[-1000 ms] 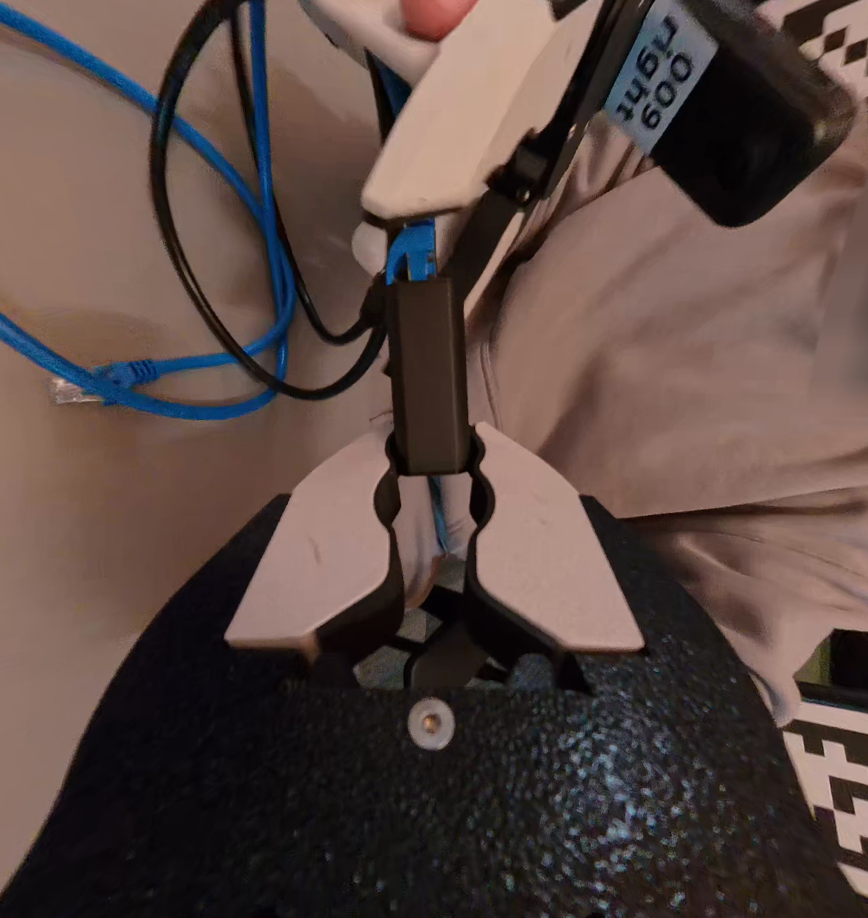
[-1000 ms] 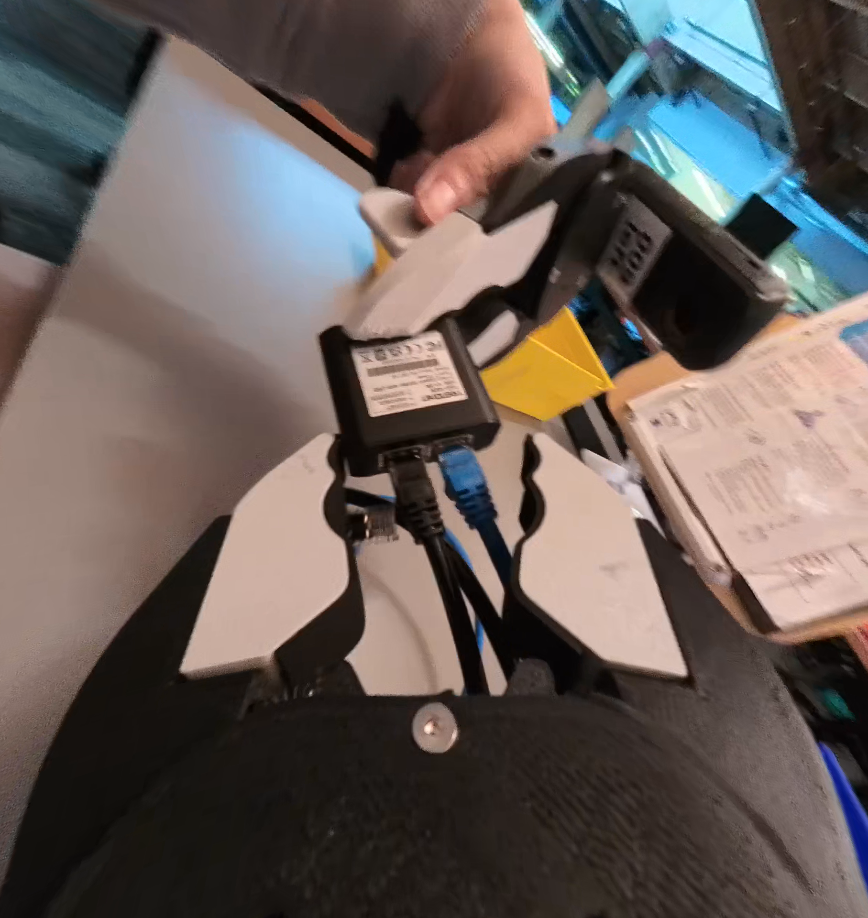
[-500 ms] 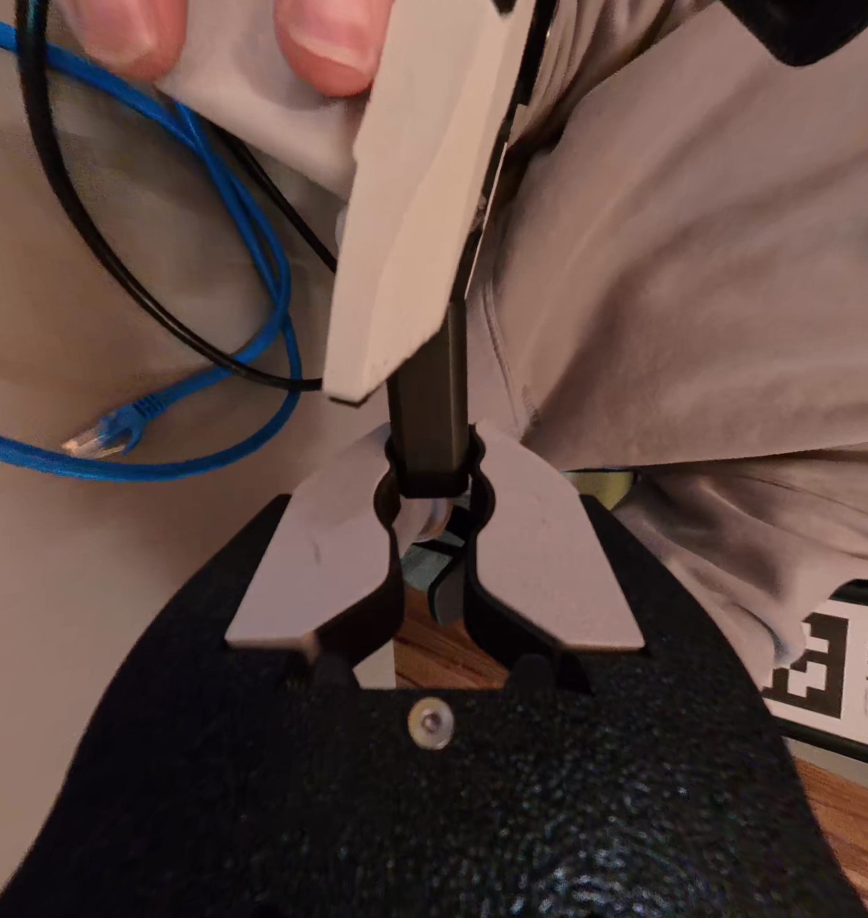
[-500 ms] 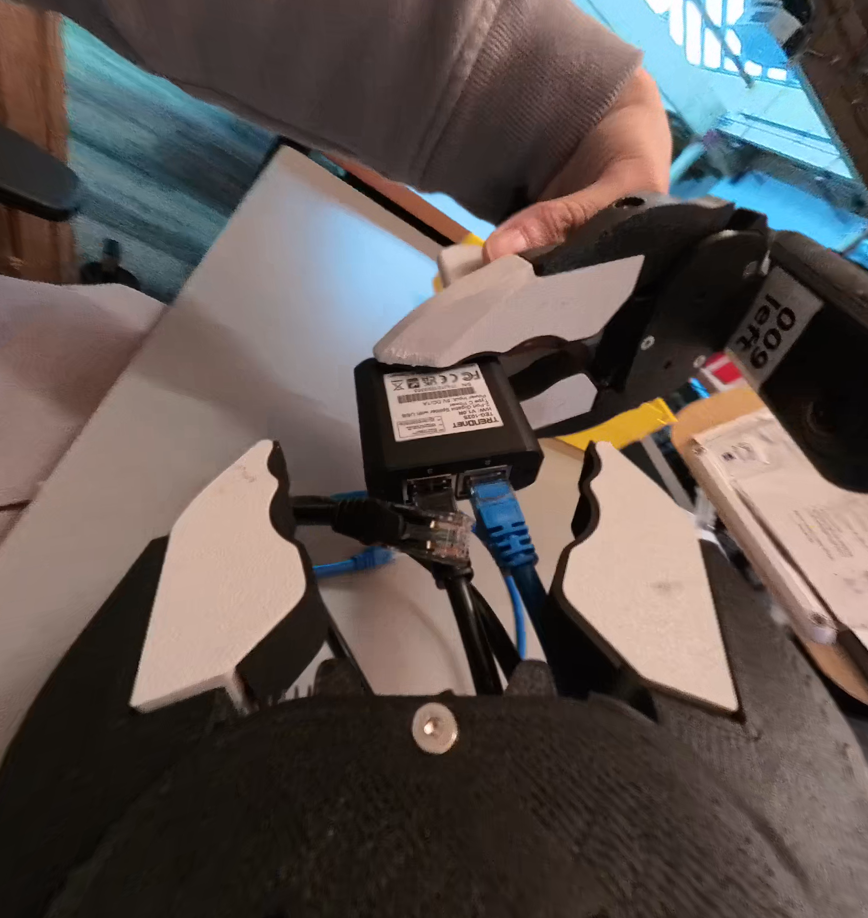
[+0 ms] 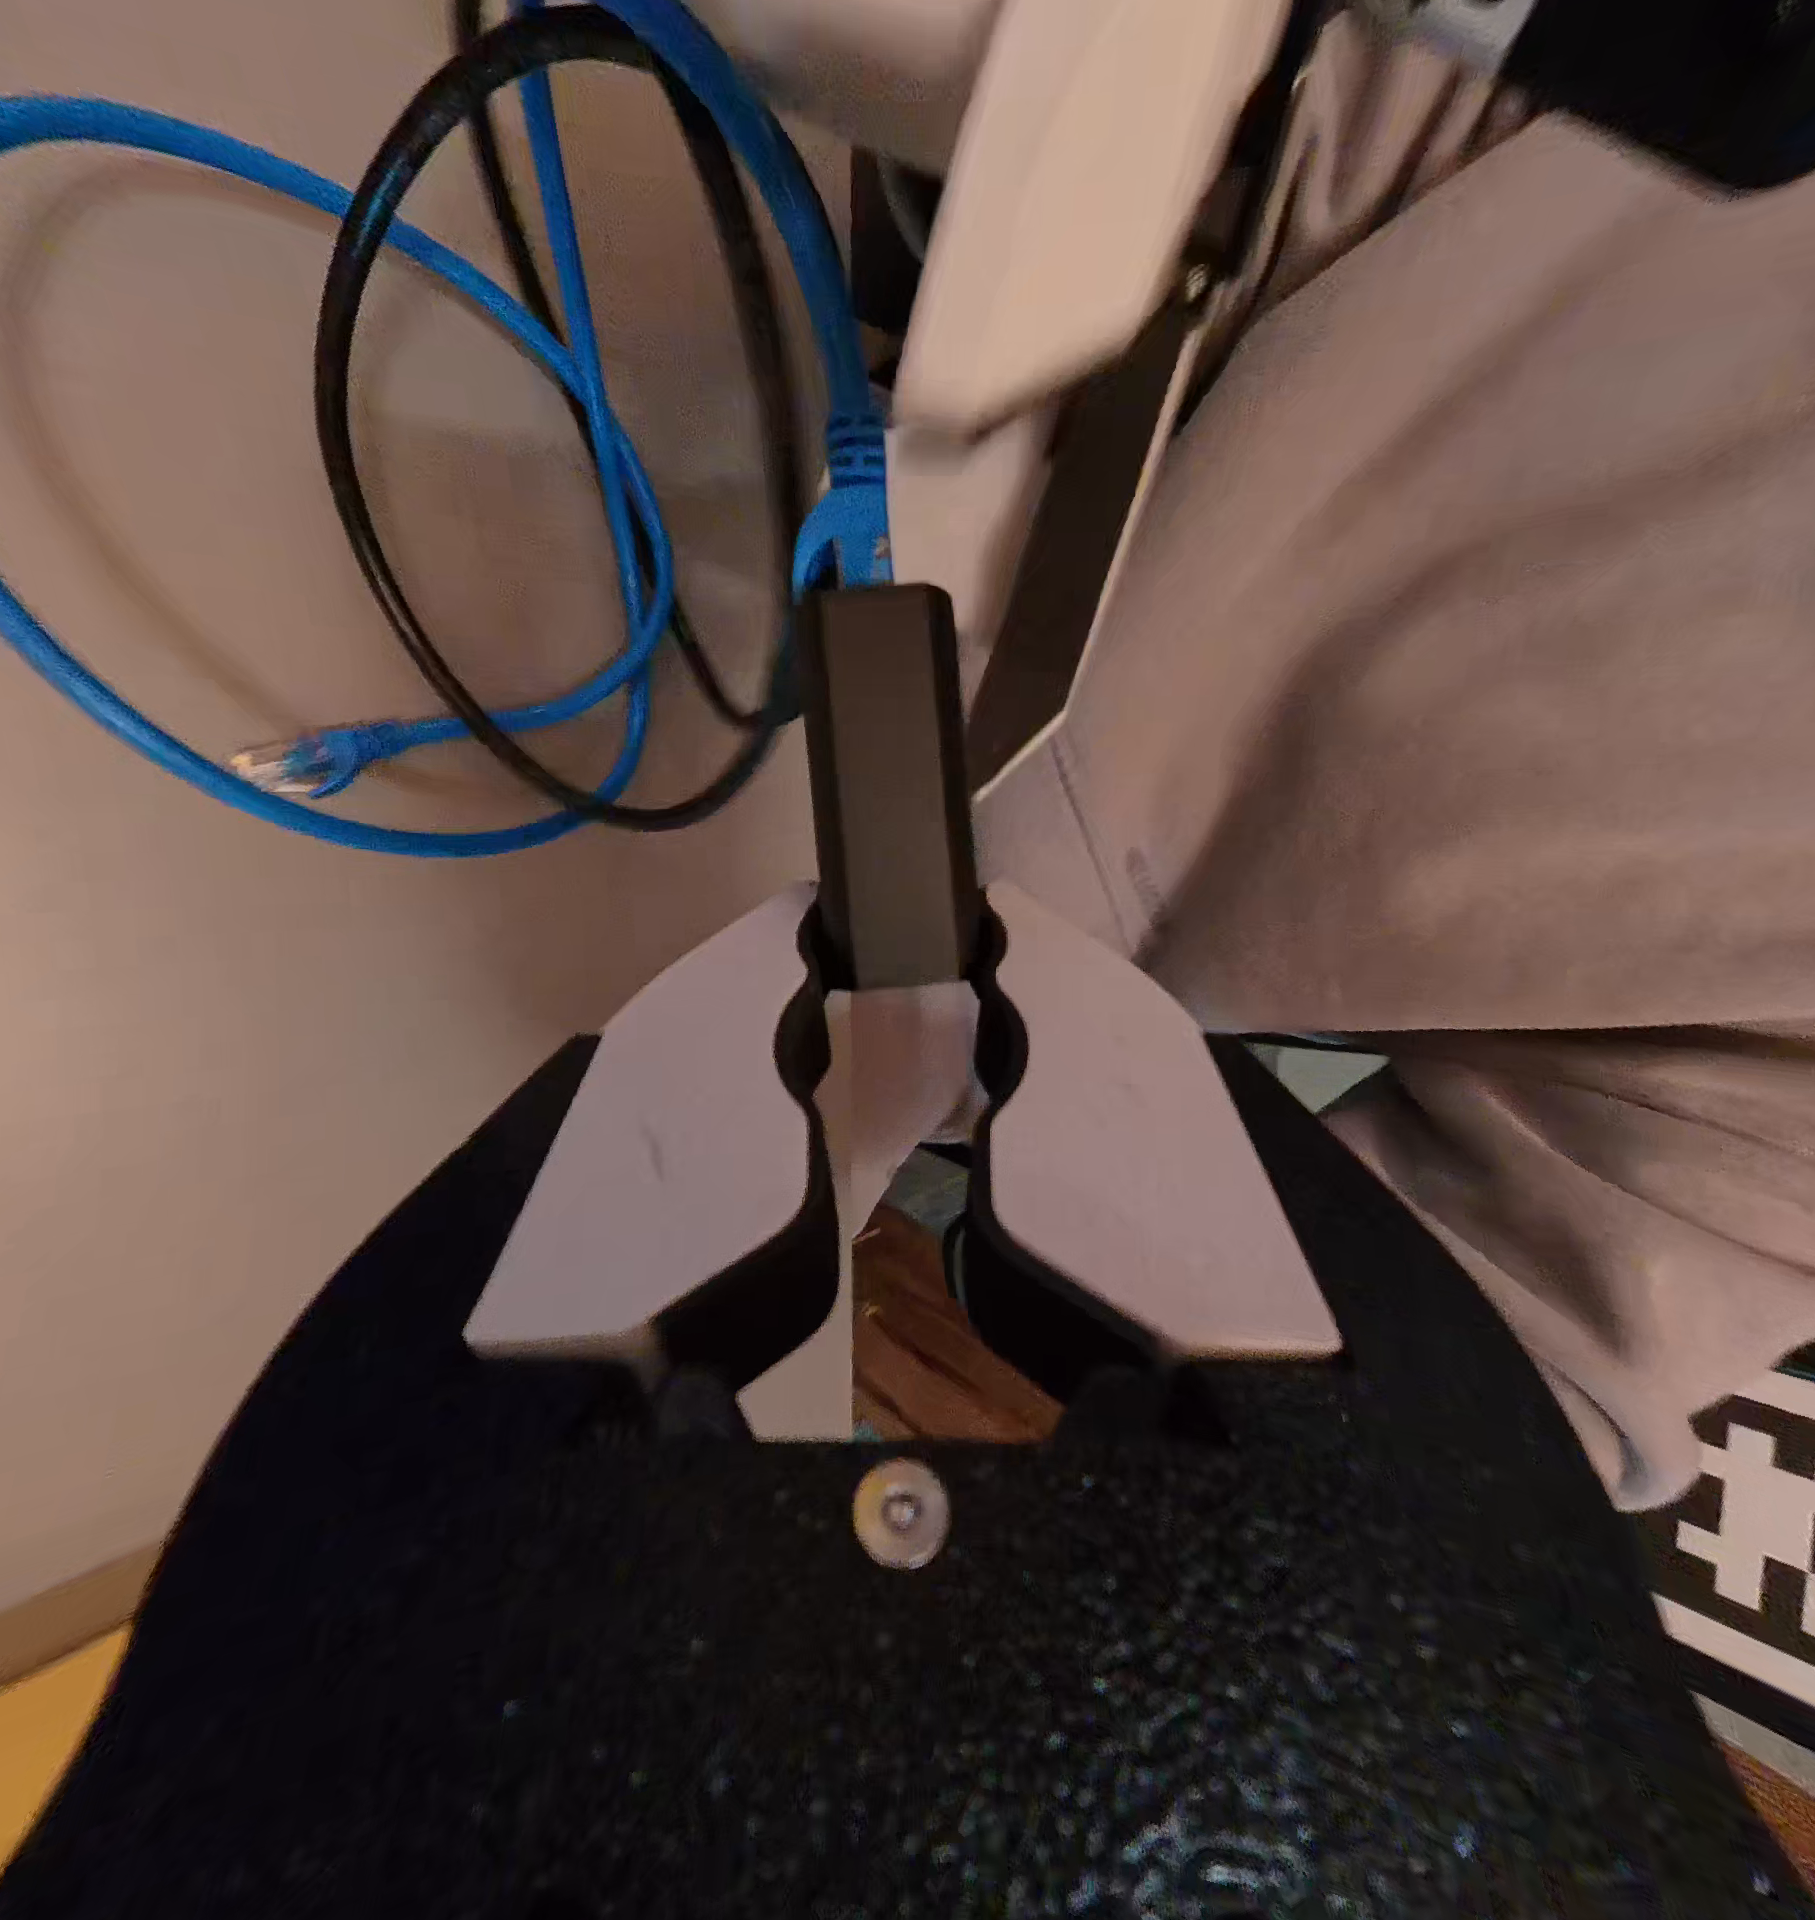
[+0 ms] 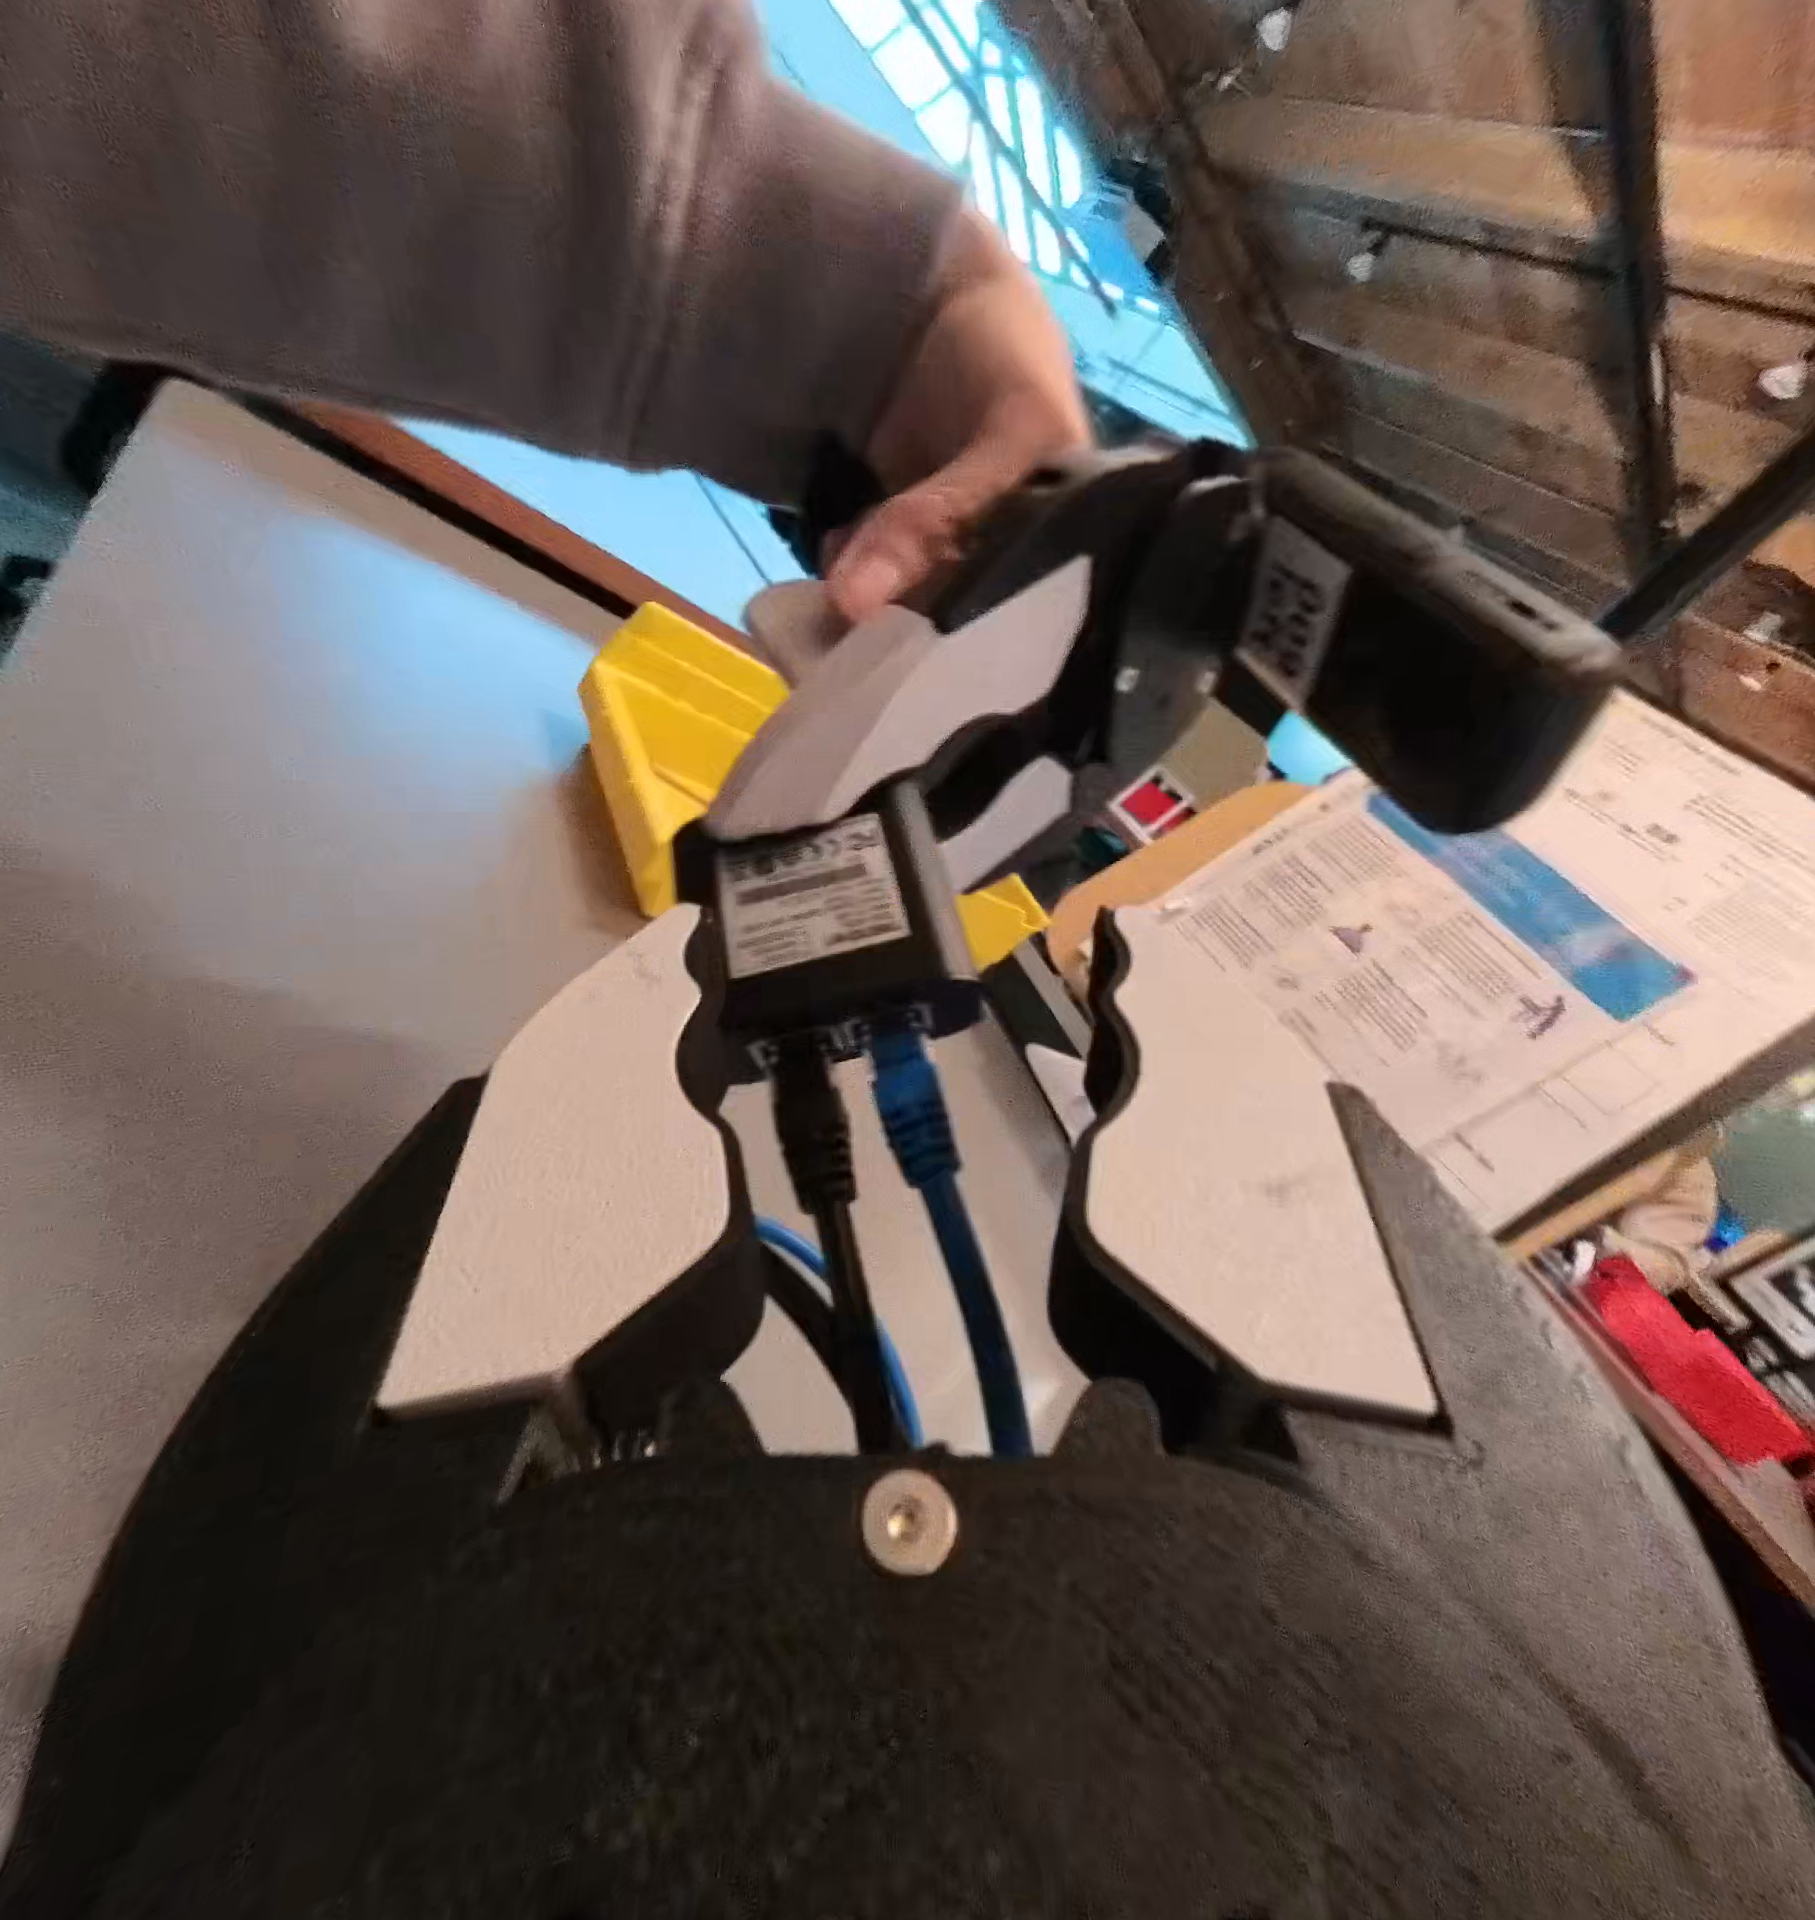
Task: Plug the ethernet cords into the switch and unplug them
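Left wrist view: left gripper (image 5: 890,940) is clamped on the narrow end of the black switch (image 5: 887,790), held clear of the table (image 5: 155,1143); the blue cord (image 5: 849,488) runs into the switch's far end; its loose plug (image 5: 295,764) lies on the table among loops of blue and black cable. Right wrist view: right gripper (image 6: 898,997) stands wide, jaws either side of the switch's port face without gripping; the black cord (image 6: 815,1132) and blue cord sit side by side in two ports; both cords pass back between the open fingers; a yellow bin (image 6: 664,727) and a printed sheet (image 6: 1505,935) lie beyond.

Progress, as judged: the plugging stage appears done for these two cords, though the black plug's full seating cannot be confirmed through the blur; unplugging remains. The likely next step is closing the right gripper on one plug, pressing its latch, and drawing it straight out while the left gripper steadies the switch.
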Available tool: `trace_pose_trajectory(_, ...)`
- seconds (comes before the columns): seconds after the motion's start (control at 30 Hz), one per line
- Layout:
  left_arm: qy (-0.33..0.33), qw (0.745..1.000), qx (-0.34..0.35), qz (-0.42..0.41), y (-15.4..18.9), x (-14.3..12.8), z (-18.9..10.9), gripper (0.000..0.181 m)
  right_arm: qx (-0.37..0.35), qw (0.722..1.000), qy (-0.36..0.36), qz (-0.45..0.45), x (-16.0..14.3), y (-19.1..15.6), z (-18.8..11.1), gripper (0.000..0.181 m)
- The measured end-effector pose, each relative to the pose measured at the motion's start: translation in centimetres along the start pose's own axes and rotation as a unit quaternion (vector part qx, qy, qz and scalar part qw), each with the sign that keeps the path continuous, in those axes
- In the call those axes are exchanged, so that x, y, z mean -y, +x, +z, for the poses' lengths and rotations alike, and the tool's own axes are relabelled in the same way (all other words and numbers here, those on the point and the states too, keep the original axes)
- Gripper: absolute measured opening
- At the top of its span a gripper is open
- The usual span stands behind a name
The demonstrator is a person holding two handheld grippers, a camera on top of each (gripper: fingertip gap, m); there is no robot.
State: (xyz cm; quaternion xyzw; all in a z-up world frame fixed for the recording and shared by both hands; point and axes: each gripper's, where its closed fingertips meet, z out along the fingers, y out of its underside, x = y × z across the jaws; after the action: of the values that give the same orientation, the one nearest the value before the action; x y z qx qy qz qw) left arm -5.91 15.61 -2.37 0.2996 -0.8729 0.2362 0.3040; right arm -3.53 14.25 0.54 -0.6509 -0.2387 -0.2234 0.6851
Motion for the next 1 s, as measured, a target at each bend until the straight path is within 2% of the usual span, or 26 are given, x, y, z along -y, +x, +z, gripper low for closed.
trace_pose_trajectory(0.03, -0.009, 1.0, 0.003, 0.0, 0.1, 0.0, -0.2, 0.023, 0.024, 1.0, -0.001, -0.008, 0.1, -0.9, 0.2, 0.066)
trace_pose_trajectory(0.1, -0.005, 1.0, -0.016, 0.0, 0.7, 0.4, -0.7, 0.023, 0.046, 0.999, -0.016, -0.007, -0.1, -1.8, 0.9, 0.086)
trace_pose_trajectory(0.17, 0.007, 0.999, -0.036, 0.005, 1.4, 1.1, -0.9, 0.024, 0.031, 0.999, -0.016, 0.002, -0.7, -1.7, 1.4, 0.098)
trace_pose_trajectory(0.27, -0.007, 0.999, -0.051, -0.012, 1.3, 1.2, 0.0, 0.024, 0.006, 1.0, -0.018, -0.004, -1.7, -1.4, 1.7, 0.092)
trace_pose_trajectory(0.37, -0.035, 0.998, -0.056, -0.022, 1.0, 0.5, 0.8, 0.025, 0.063, 0.996, -0.003, 0.064, -1.7, -2.7, 1.6, 0.091)
trace_pose_trajectory(0.43, -0.042, 0.997, -0.053, -0.023, 1.0, 0.6, 1.0, 0.024, 0.076, 0.995, -0.004, 0.062, -1.7, -2.8, 1.1, 0.084)
trace_pose_trajectory(0.57, -0.062, 0.997, -0.043, -0.009, 1.4, 1.1, 1.5, 0.025, 0.048, 0.999, -0.01, 0.023, -1.7, -1.9, 0.6, 0.072)
trace_pose_trajectory(0.67, -0.053, 0.998, -0.029, 0.005, 1.5, 1.7, 1.3, 0.025, 0.014, 1.0, -0.02, 0.003, -1.8, -0.9, 0.7, 0.072)
trace_pose_trajectory(0.7, -0.026, 0.999, -0.018, 0.012, 1.4, 2.4, 0.9, 0.025, -0.016, 0.999, -0.028, -0.005, -1.9, 0.0, 0.6, 0.072)
trace_pose_trajectory(0.77, 0.086, 0.996, 0.007, 0.017, 1.3, 4.8, -0.5, 0.025, -0.078, 0.996, -0.036, 0.018, -2.2, 2.5, -0.1, 0.071)
trace_pose_trajectory(0.83, 0.231, 0.972, 0.042, 0.011, 1.1, 7.5, -2.3, 0.025, -0.137, 0.988, -0.046, 0.049, -2.5, 4.8, -1.1, 0.071)
trace_pose_trajectory(0.87, 0.28, 0.959, 0.053, 0.007, 1.1, 8.1, -2.9, 0.026, -0.165, 0.983, -0.057, 0.05, -2.7, 5.6, -1.4, 0.071)
trace_pose_trajectory(0.93, 0.331, 0.942, 0.056, 0.0, 1.3, 8.1, -2.8, 0.035, -0.173, 0.981, -0.077, 0.036, -2.6, 5.7, -1.1, 0.071)
trace_pose_trajectory(1.0, 0.349, 0.934, 0.078, -0.012, 0.6, 7.7, -2.1, 0.023, -0.169, 0.98, -0.102, 0.021, -2.4, 4.9, -0.4, 0.071)
